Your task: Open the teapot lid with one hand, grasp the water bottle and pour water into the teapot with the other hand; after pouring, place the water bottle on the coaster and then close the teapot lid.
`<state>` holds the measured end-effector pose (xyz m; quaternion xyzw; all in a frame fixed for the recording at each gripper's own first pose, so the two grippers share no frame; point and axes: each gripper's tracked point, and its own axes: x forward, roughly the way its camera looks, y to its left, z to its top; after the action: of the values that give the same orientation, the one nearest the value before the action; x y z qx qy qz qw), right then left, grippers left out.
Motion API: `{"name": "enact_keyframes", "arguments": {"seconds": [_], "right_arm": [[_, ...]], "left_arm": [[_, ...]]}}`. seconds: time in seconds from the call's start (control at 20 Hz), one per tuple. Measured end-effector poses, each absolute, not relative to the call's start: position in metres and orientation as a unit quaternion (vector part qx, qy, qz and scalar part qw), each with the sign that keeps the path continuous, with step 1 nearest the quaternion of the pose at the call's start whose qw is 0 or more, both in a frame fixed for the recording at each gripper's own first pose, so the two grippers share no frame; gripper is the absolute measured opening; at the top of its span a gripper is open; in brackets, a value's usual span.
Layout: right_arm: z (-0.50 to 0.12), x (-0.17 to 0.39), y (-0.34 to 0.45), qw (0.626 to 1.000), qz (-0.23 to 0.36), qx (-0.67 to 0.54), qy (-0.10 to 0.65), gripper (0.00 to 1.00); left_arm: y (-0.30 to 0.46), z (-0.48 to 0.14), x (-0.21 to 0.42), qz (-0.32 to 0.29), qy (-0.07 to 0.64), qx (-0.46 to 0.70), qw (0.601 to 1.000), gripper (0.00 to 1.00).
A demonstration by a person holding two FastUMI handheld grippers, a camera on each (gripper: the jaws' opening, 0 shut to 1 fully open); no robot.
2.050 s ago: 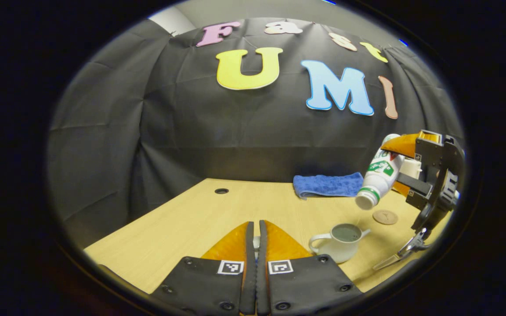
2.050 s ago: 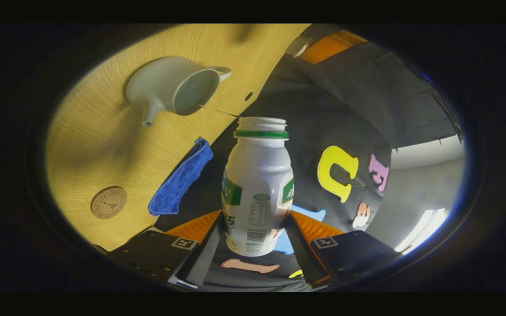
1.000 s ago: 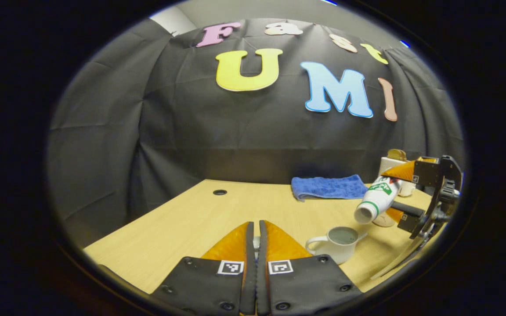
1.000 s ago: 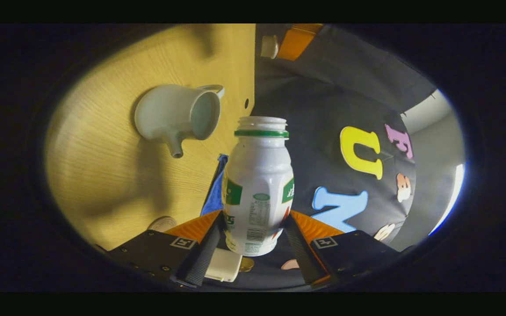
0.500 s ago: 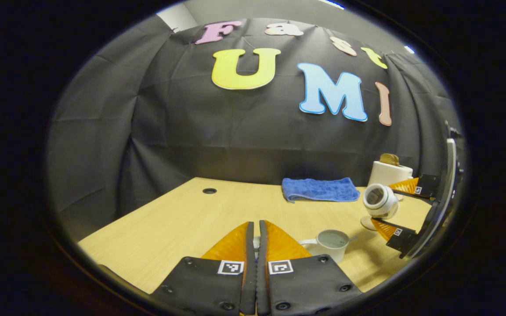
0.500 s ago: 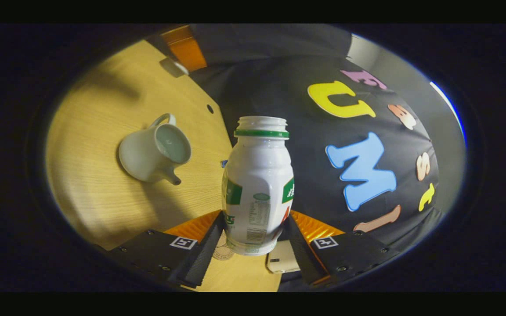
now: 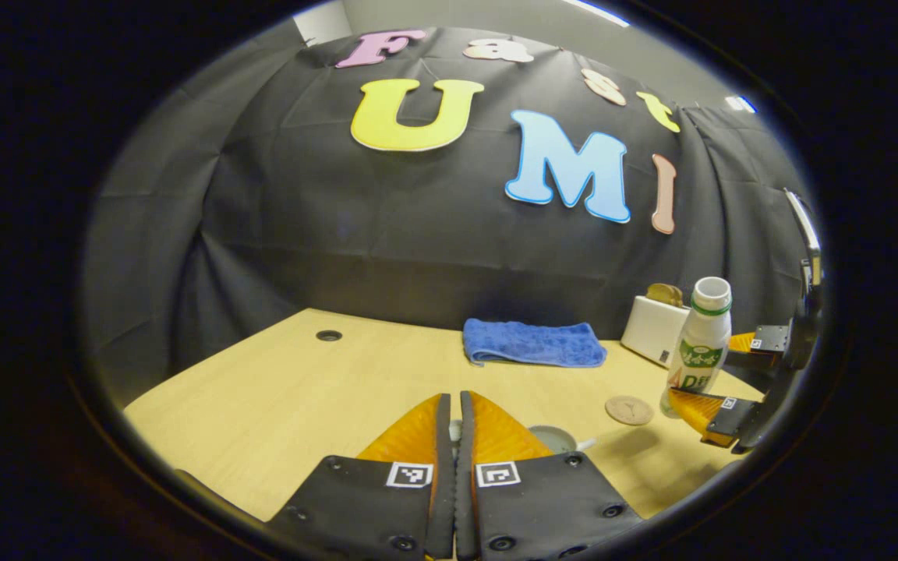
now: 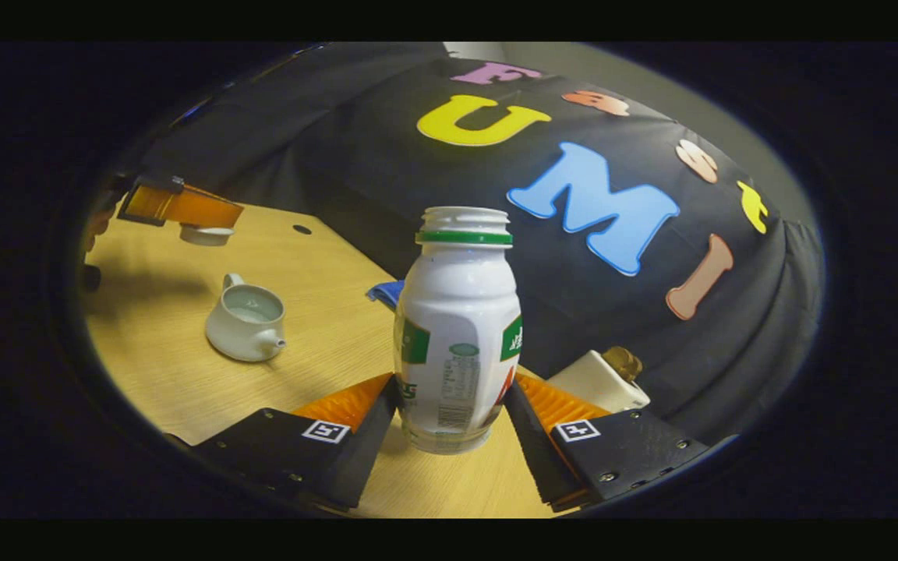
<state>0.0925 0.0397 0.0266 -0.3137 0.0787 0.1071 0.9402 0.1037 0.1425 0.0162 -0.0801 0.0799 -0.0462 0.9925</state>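
Between the right tongs (image 8: 453, 413), the uncapped bottle (image 8: 457, 335) is clamped upright, beside rather than over the coaster (image 7: 629, 410); released here, it could miss. The left tongs (image 7: 455, 436) pinch the lid (image 8: 206, 234) above the pot (image 8: 246, 321); a slip would drop it.

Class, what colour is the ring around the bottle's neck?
Green, on the white plastic water bottle; clearest in the right gripper view.

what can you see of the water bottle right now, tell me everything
The water bottle is a small white plastic one with a green neck ring, a green-and-white printed label and no cap on its open mouth. It stands upright, clamped near its base between the fingers of the right gripper, just above the wooden table. In the left gripper view it sits beside the round coaster, not yet on it.
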Motion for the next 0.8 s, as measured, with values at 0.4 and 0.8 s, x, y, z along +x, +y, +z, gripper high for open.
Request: {"name": "enact_keyframes", "arguments": {"seconds": [0.4,0.8], "right_arm": [[0.024,0.095,0.001,0.956,0.078,-0.263,0.101,0.81],[0.031,0.094,-0.015,0.959,0.073,-0.257,0.098,0.81]], "left_arm": [[0.083,0.021,0.119,-0.085,0.07,-0.048,0.993,0.11],[0.052,0.007,0.124,-0.099,0.066,0.0,0.993,0.06]]}}
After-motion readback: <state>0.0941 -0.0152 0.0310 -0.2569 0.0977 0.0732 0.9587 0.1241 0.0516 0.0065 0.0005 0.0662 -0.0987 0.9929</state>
